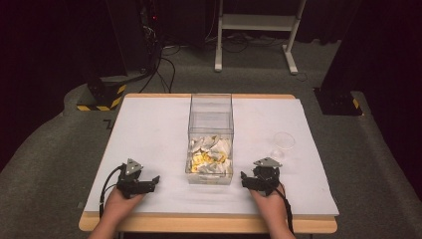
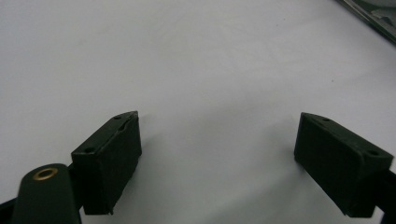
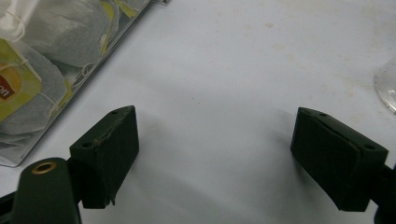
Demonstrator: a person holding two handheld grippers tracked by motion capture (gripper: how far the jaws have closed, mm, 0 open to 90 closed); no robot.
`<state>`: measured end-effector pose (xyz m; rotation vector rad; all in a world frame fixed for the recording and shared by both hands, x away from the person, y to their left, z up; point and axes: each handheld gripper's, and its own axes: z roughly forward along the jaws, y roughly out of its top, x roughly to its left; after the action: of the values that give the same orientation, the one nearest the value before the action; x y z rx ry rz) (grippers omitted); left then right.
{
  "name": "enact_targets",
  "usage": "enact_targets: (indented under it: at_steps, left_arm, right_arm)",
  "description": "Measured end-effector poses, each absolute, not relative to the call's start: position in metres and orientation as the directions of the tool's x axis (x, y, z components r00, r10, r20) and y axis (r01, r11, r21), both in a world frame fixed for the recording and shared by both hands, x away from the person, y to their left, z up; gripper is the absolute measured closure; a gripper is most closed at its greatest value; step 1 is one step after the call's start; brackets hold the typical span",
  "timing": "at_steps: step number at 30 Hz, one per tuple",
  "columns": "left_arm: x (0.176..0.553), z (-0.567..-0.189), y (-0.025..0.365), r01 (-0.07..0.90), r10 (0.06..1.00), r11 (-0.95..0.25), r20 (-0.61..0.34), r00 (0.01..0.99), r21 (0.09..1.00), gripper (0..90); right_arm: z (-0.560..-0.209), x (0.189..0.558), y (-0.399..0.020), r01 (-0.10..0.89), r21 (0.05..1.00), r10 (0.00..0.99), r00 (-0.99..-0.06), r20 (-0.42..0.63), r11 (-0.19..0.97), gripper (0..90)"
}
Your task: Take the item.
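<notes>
A clear plastic box [image 1: 211,112] stands at the middle of the white table top [image 1: 149,134], its near half holding several tea bags [image 1: 211,154] with yellow tags. My left gripper [image 1: 152,182] rests low on the table left of the box, jaws wide apart and empty [image 2: 217,154]. My right gripper [image 1: 247,180] sits right of the box's near corner, also open with nothing between its jaws [image 3: 215,154]. The right gripper view has the tea bags [image 3: 42,70] behind the box wall at its left. A clear plastic cup [image 1: 282,144] stands beyond the right gripper.
A corner of the box [image 2: 373,18] shows at the top right of the left gripper view, and the cup's edge [image 3: 386,86] at the right of the right gripper view. Grey carpet surrounds the table; a white desk frame [image 1: 259,30] and cables lie beyond it.
</notes>
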<state>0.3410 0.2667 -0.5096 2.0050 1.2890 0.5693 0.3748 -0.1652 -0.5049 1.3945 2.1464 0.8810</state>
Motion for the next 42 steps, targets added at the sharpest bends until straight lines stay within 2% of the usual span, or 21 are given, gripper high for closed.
enact_targets:
  at_steps: [14, 42]
  left_arm:
    - [0.341, -0.510, 0.267, 0.614, 0.910, -0.281, 0.001, 0.415, 0.738, 15.3]
    - [0.341, -0.510, 0.267, 0.614, 0.910, -0.281, 0.001, 0.415, 0.738, 15.3]
  right_arm:
    - [-0.500, 0.370, -0.162, 0.610, 0.723, 0.902, -0.430, -0.040, 0.323, 13.5]
    - [-0.483, 0.364, -0.168, 0.559, 0.777, 0.894, -0.448, -0.012, 0.290, 13.6]
